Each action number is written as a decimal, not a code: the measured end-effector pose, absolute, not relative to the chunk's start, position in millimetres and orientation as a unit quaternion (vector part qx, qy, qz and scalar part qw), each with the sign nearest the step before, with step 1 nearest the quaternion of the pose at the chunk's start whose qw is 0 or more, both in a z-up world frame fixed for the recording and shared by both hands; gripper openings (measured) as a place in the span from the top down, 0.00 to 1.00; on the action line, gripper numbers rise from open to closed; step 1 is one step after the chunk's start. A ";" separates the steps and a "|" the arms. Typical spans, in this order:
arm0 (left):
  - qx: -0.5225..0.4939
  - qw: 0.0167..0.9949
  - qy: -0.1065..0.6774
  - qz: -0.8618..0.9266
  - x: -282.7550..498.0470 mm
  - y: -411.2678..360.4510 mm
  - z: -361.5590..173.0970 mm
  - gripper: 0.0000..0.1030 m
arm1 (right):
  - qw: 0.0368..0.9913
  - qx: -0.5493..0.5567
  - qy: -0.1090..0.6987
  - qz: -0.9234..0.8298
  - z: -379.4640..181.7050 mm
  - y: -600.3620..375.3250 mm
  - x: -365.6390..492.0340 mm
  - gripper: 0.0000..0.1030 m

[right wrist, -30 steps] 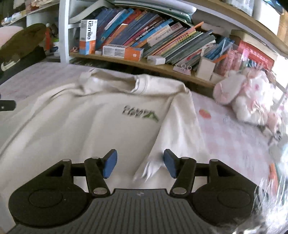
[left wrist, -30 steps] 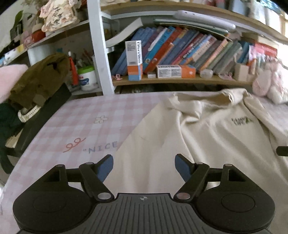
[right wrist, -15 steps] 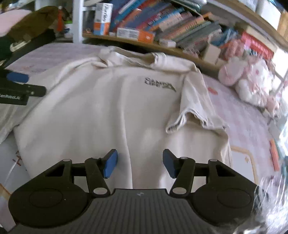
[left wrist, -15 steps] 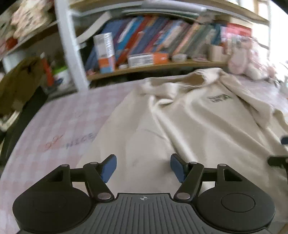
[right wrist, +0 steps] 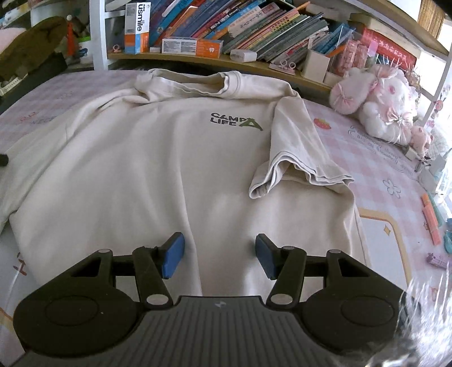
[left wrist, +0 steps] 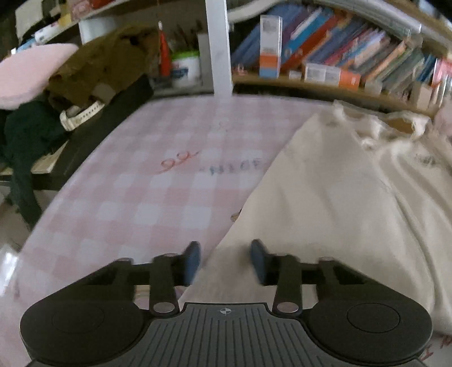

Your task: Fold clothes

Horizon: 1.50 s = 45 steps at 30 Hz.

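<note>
A cream T-shirt (right wrist: 158,158) with a "CAMP LIFE" print lies face up on the pink checked tablecloth (left wrist: 135,197). Its right sleeve (right wrist: 296,158) is folded in over the chest. In the left wrist view the T-shirt (left wrist: 325,203) fills the right half, and my left gripper (left wrist: 224,261) stands open low over its left bottom edge, the cloth's edge running between the blue pads. My right gripper (right wrist: 219,254) is open above the shirt's lower hem area, with nothing between its fingers.
A bookshelf (right wrist: 254,25) with books and boxes runs along the back. Pink plush toys (right wrist: 375,101) sit at the right. A brown garment (left wrist: 99,67) and dark clothes lie on a chair at the left. Small pens and items (right wrist: 432,223) lie near the right edge.
My left gripper swung left and lower to the shirt's left bottom edge. The right gripper pulled back toward the hem, so more of the shirt shows. Both stayed open.
</note>
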<state>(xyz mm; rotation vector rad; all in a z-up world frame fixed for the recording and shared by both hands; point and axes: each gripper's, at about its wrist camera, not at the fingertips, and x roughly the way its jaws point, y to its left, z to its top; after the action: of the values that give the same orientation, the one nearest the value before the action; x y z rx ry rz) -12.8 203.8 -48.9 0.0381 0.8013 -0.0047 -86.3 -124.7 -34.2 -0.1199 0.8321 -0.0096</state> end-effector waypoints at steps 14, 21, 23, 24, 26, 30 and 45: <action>-0.019 0.930 0.362 0.060 116.9 279.4 -29.2 0.99 | 0.904 -0.063 0.424 0.000 -29.6 -109.9 -85.6 0.53; 0.029 0.934 0.345 0.087 197.7 285.8 -13.5 0.99 | 0.902 -0.066 0.427 -0.020 -22.7 -114.1 -89.6 0.53; 0.007 0.938 0.328 0.111 213.1 293.3 -6.6 0.99 | 0.901 -0.064 0.428 -0.027 -20.5 -116.4 -90.5 0.53; -0.001 0.939 0.320 0.123 217.6 296.2 -3.4 0.99 | 0.901 -0.063 0.429 -0.031 -19.3 -117.5 -90.9 0.53; -0.011 0.942 0.305 0.143 224.5 298.6 1.0 0.99 | 0.900 -0.060 0.430 -0.035 -17.7 -119.2 -91.1 0.53; -0.005 0.939 0.323 0.117 226.9 287.1 -7.9 0.92 | 0.901 -0.059 0.429 -0.030 -15.2 -119.7 -88.5 0.53; -0.019 0.930 0.326 -0.171 15.6 110.3 -23.2 0.39 | 0.909 -0.019 0.416 -0.014 -9.2 -146.9 -46.6 0.53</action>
<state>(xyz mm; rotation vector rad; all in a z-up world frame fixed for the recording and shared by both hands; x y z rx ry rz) 15.6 110.3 -23.2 -0.0391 0.6669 -0.3504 -46.6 -146.9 -9.2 -0.0398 0.8578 -0.0286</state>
